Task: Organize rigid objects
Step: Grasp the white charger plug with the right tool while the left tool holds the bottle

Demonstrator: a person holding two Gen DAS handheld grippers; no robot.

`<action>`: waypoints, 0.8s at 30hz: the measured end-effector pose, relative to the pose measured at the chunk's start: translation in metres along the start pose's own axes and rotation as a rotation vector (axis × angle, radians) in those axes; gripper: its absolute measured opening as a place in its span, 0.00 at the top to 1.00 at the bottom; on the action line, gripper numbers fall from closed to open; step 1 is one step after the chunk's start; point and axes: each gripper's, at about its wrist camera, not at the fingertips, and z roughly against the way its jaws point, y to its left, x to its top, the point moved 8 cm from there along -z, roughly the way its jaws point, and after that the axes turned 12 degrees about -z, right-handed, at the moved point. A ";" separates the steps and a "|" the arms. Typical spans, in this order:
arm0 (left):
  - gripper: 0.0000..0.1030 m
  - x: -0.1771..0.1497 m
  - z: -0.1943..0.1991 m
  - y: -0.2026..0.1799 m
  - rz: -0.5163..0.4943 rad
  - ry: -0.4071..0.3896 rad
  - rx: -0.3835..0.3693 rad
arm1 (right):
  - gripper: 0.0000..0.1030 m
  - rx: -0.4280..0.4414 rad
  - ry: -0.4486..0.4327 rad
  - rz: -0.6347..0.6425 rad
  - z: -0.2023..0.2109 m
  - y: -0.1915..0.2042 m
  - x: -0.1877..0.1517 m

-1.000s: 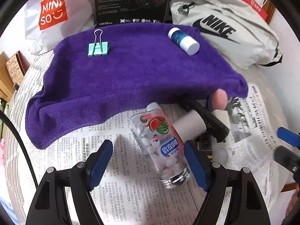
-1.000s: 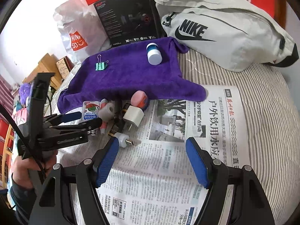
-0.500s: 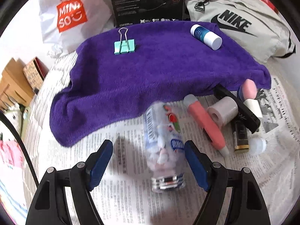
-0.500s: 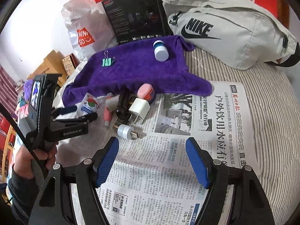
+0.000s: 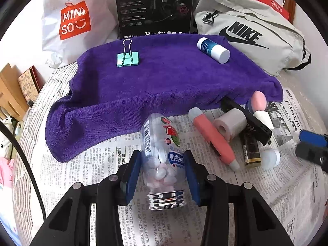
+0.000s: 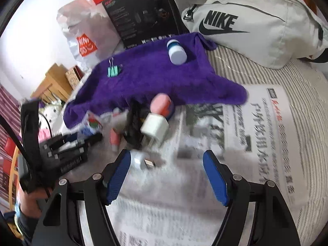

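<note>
My left gripper (image 5: 163,169) was closed narrowly on the clear candy bottle (image 5: 162,153), its blue pads (image 5: 134,170) pressed against both sides of the bottle just above the silver screw cap (image 5: 166,201); the bottle lay lengthwise between my fingers, cap toward the camera, its far end reaching the near edge of the purple towel (image 5: 160,86). My right gripper (image 6: 167,176) stood wide, holding nothing, above the newspaper (image 6: 256,127) that covered the striped surface. On the towel lay a green binder clip (image 5: 128,59) at the far left and a small blue-and-white bottle (image 5: 213,50) at the far right, well apart from each other. To the right of the candy bottle, on the newspaper, a cluster of items lay close together: a coral tube (image 5: 214,139), a beige roll (image 5: 230,124), a black bar (image 5: 246,119), a pink-topped container (image 5: 257,102) at the towel's edge, and a round white piece (image 5: 270,158). The right wrist view, blurred, also showed a white plug adapter (image 6: 154,127) in that cluster. Behind the towel stood a white Miniso bag (image 5: 75,22), a black box (image 5: 153,8) and a grey Nike bag (image 5: 250,34). My hand (image 6: 28,203) gripped the left tool's handle at the lower left of the right view.
</note>
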 end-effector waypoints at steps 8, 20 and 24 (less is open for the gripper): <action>0.61 -0.002 0.002 0.000 -0.015 -0.036 0.007 | 0.42 -0.058 0.002 0.053 -0.031 0.021 0.025; 0.61 -0.004 0.003 0.000 -0.021 -0.055 -0.018 | 0.56 -0.169 0.042 0.097 -0.049 0.009 0.020; 0.61 -0.005 0.003 -0.001 -0.017 -0.062 -0.012 | 0.57 -0.192 0.040 0.109 -0.049 0.003 0.024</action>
